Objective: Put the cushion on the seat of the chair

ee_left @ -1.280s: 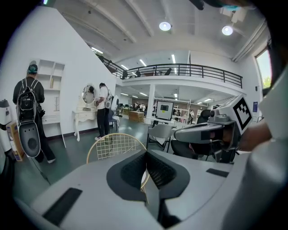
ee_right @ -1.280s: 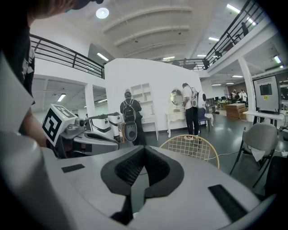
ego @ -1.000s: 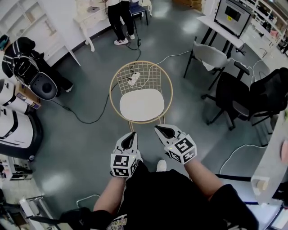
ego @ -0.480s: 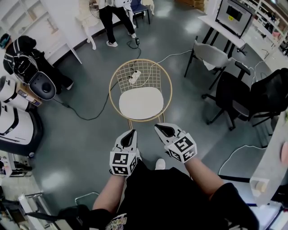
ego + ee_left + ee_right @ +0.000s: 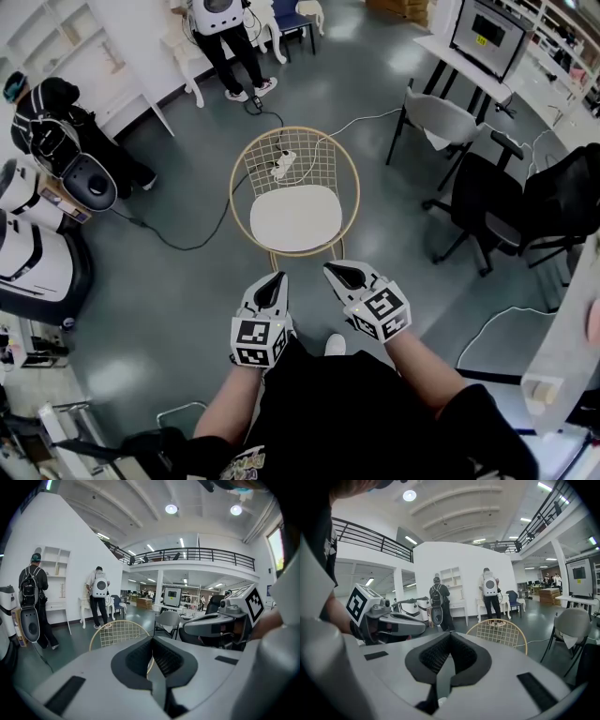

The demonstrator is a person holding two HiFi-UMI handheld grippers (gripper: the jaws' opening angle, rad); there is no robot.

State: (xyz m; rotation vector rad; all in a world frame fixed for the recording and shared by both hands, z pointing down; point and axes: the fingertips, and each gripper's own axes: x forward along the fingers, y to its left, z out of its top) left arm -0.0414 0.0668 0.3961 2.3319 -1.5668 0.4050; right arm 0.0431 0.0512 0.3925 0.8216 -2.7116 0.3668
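Grey floor fills this open workshop, with white shelving along the upper left and a desk (image 5: 452,58) bearing a monitor at the upper right. Low in the centre of the head view, the left gripper (image 5: 277,279) has its fingers (image 5: 139,656) pressed together with nothing between them. The right gripper (image 5: 331,270) beside it shows the same, its fingers (image 5: 434,655) closed on nothing. Both point forward and slightly down toward the chair (image 5: 293,150), near it but not touching, which reads as a resting pose rather than a reach.

Just above them in the frame, the white cushion (image 5: 295,217) lies flat on the round seat, centred inside the gold wire frame. The task therefore looks done, and neither gripper has cause to hold anything. Seen through the wire back, a power strip (image 5: 279,165) lies on the floor. Office chairs (image 5: 497,202) stand well apart at the right.
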